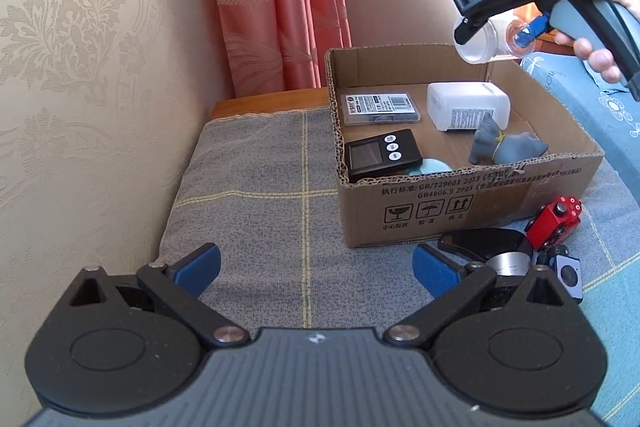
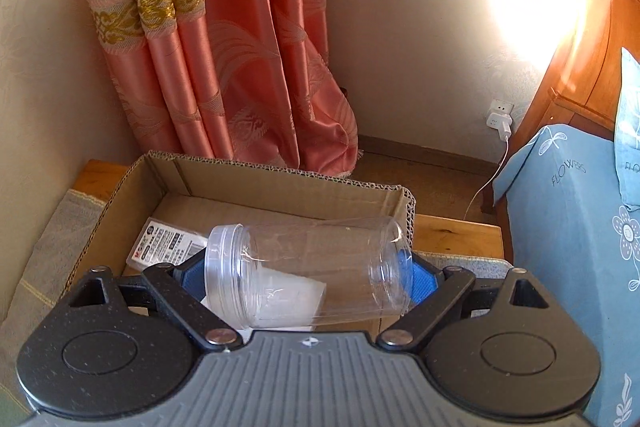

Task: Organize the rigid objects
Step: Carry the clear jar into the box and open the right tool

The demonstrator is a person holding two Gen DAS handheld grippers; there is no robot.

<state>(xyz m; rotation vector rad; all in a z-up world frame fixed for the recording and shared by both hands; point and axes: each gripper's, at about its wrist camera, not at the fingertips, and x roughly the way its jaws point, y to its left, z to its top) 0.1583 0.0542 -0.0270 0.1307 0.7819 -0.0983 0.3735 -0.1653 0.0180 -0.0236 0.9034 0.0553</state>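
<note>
My right gripper (image 2: 306, 277) is shut on a clear plastic jar (image 2: 320, 251), gripped end to end between the blue pads, lid end to the left. In the left wrist view that gripper (image 1: 494, 35) and the jar (image 1: 478, 47) hang above the far right corner of an open cardboard box (image 1: 440, 203). The box holds a black timer (image 1: 382, 153), a labelled clear case (image 1: 380, 109), a white container (image 1: 466, 105) and a grey dog figure (image 1: 504, 145). My left gripper (image 1: 316, 259) stands open over the grey cloth (image 1: 260, 187), with nothing between its fingers.
In front of the box, to the right, lie a red toy (image 1: 556, 223), a black-and-silver object (image 1: 500, 251) and a small white cube (image 1: 568, 275). A pink curtain (image 2: 240, 67) hangs behind the box (image 2: 280, 183). A blue flowered bedcover (image 2: 568, 227) and a wooden headboard (image 2: 592, 59) stand to the right.
</note>
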